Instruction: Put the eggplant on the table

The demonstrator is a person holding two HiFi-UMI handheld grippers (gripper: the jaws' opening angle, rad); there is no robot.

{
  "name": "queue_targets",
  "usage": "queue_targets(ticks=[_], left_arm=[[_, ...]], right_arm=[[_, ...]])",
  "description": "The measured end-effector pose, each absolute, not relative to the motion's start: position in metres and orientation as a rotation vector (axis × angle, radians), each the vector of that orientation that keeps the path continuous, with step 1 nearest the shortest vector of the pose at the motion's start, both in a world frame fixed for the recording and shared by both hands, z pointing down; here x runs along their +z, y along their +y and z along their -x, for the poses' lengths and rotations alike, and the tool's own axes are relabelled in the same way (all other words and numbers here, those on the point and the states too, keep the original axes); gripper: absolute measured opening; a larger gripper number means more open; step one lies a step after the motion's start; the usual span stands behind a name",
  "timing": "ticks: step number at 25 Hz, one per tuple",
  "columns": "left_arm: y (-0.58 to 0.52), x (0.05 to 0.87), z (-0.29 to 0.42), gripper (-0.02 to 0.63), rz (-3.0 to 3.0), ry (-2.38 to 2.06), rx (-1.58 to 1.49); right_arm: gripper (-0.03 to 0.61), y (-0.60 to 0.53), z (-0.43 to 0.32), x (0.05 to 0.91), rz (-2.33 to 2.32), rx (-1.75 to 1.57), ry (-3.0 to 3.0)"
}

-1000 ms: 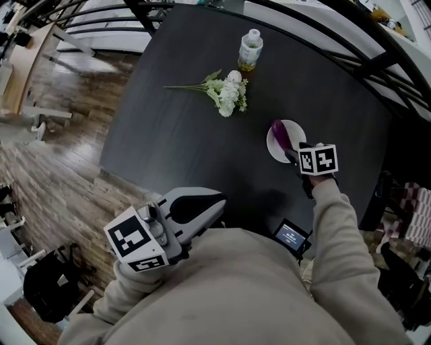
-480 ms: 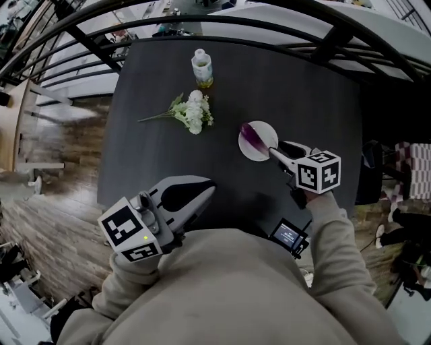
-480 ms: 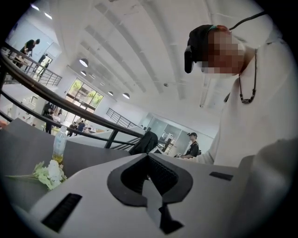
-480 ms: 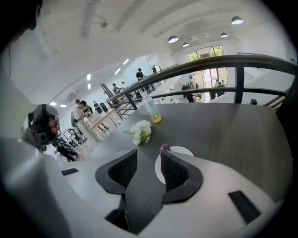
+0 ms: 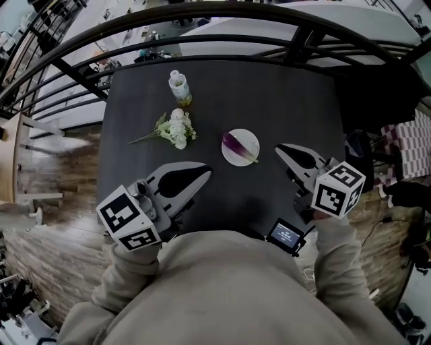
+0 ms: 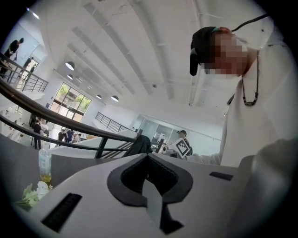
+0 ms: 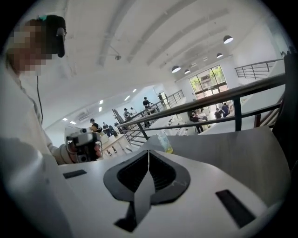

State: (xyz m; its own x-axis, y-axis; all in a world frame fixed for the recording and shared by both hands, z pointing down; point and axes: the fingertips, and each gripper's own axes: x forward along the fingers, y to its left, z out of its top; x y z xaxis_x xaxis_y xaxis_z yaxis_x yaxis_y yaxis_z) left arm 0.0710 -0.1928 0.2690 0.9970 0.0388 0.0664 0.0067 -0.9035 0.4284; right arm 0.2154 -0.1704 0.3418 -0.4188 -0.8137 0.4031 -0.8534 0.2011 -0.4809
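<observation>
Placement judged done: eggplant (image 5: 237,145) rests on plate (image 5: 250,154) mid-desk (image 5: 296,101); right tool (image 5: 281,148) just closed, nothing between, left tool (image 5: 205,173) pressed together empty; next, keep clear.

**Where Things Sit Around Our Fingers**

The plate (image 5: 248,139) sits on the table (image 5: 296,94), between the fingertips of our left gripper (image 5: 204,172) and our right gripper (image 5: 279,148). The eggplant (image 5: 236,143) lies on the plate. The flowers (image 5: 174,129) lie in front of our left fingers, left of the plate. The bottle (image 5: 178,87) stands farther off, behind the flowers. The railing (image 5: 202,10) runs past the table's far edge. A little screen (image 5: 286,234) sits behind our right fingers.
</observation>
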Motion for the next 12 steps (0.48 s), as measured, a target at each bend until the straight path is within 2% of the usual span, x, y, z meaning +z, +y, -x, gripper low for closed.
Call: queue_targets(ticks=[7, 12], left_arm=[[-0.196, 0.255, -0.084, 0.005, -2.730, 0.073, 0.077], [-0.197, 0.252, -0.098, 0.005, -2.750, 0.114, 0.069]], right_arm=[[0.015, -0.147, -0.191, 0.249, -1.627, 0.806, -2.657], [0.015, -0.143, -0.187, 0.230, -1.648, 0.704, -2.700]])
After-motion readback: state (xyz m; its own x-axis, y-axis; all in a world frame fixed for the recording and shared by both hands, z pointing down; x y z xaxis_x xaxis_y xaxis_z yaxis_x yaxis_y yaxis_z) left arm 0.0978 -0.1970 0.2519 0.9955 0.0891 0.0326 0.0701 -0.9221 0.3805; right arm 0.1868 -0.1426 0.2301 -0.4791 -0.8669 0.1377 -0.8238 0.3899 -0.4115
